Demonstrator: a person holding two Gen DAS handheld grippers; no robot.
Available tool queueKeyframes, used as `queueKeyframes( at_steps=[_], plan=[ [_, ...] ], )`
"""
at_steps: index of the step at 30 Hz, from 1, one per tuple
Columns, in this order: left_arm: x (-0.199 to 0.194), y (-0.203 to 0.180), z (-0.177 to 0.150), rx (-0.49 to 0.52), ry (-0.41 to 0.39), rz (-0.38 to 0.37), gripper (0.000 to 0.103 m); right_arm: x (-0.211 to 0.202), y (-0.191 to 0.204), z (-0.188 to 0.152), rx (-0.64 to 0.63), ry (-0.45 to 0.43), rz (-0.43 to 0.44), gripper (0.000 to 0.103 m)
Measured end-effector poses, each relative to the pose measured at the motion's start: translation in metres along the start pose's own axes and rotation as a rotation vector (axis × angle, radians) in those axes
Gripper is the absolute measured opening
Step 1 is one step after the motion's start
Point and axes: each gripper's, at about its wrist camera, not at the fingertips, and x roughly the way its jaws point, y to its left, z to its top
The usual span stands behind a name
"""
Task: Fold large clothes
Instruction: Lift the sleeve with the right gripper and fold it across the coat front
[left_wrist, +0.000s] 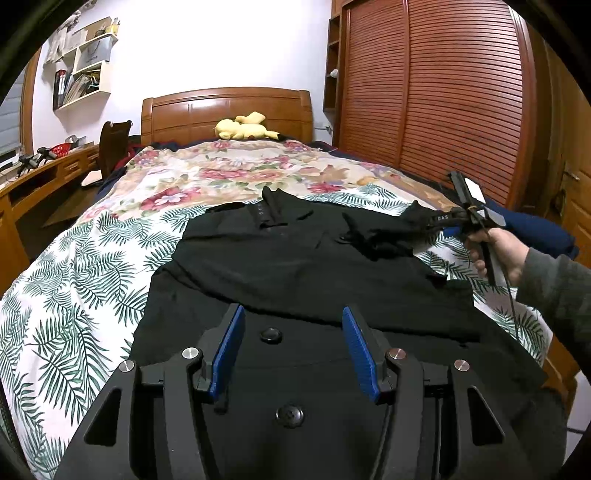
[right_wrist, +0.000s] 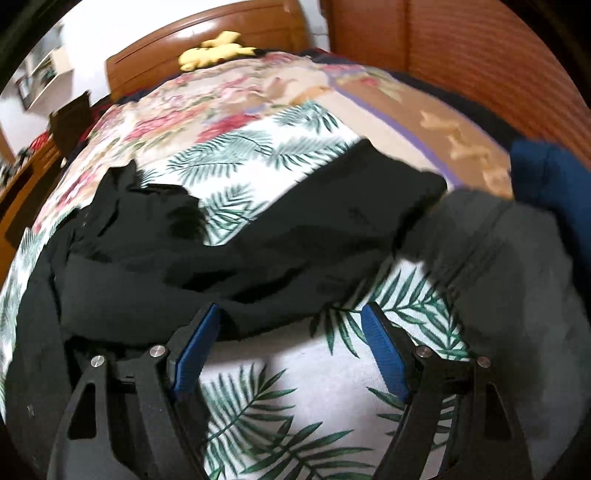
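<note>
A large black shirt (left_wrist: 295, 266) lies spread on the bed, collar toward the headboard. My left gripper (left_wrist: 293, 317) is open above its near hem, holding nothing. In the left wrist view the right gripper (left_wrist: 458, 218) is at the shirt's right sleeve (left_wrist: 413, 225) at the bed's right side, held by a hand. In the right wrist view the right gripper (right_wrist: 290, 317) is open, its jaws wide apart, just short of the black sleeve fabric (right_wrist: 258, 258), its left finger (right_wrist: 195, 350) at the cloth's edge. This view is blurred.
The bed (left_wrist: 92, 258) has a leaf-print and floral cover. A yellow plush (left_wrist: 243, 127) lies by the wooden headboard. A desk and chair (left_wrist: 110, 147) stand left. A slatted wardrobe (left_wrist: 443, 92) stands right. Blue and grey cloth (right_wrist: 517, 258) lies at the bed's right edge.
</note>
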Motion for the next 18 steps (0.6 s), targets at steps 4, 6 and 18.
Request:
queueKeyframes(
  at_steps=[4,6,18],
  plan=[
    [0.000,0.000,0.000,0.003,0.003,0.001,0.057,0.017,-0.014,0.002,0.087,0.022,0.048,0.063],
    [0.000,0.000,0.000,0.006,0.005,0.004,0.057,0.023,-0.016,0.004,0.113,0.028,0.068,0.053],
    [-0.013,0.004,-0.003,-0.002,-0.015,0.004,0.057,-0.028,0.023,0.014,-0.021,-0.149,0.139,0.006]
  ],
)
